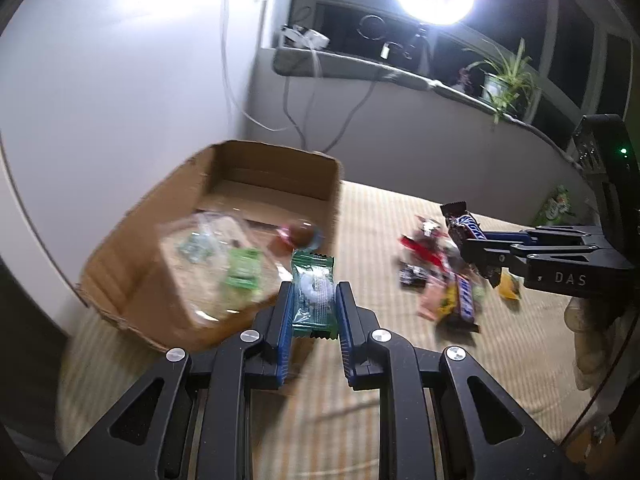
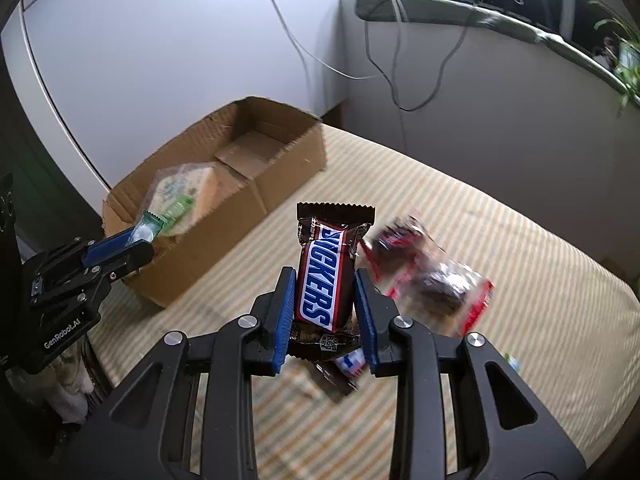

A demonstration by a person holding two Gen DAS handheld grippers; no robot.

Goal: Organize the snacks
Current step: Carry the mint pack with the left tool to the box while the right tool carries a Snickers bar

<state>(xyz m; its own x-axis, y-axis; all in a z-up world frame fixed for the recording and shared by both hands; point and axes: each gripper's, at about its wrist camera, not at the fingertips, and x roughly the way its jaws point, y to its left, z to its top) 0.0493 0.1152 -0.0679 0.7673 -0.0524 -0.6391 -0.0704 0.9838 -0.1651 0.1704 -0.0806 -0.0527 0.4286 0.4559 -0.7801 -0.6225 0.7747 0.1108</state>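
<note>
Snacks [image 1: 444,276] lie heaped on the striped tabletop [image 2: 520,280], well right of the open cardboard box [image 2: 280,176], with bare cloth between. Our left gripper [image 1: 313,300] clamps a green-wrapped sweet [image 1: 312,292] just beside the box's near wall. Our right gripper [image 2: 325,304] grasps a Snickers bar [image 2: 326,276] above the heap. The bag in the box [image 1: 208,264] is blurred.

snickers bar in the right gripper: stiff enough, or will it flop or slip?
The bar stands straight between the right gripper pads, so probably stiff. Its glossy wrapper may be slippery. Small, so likely light.
</note>
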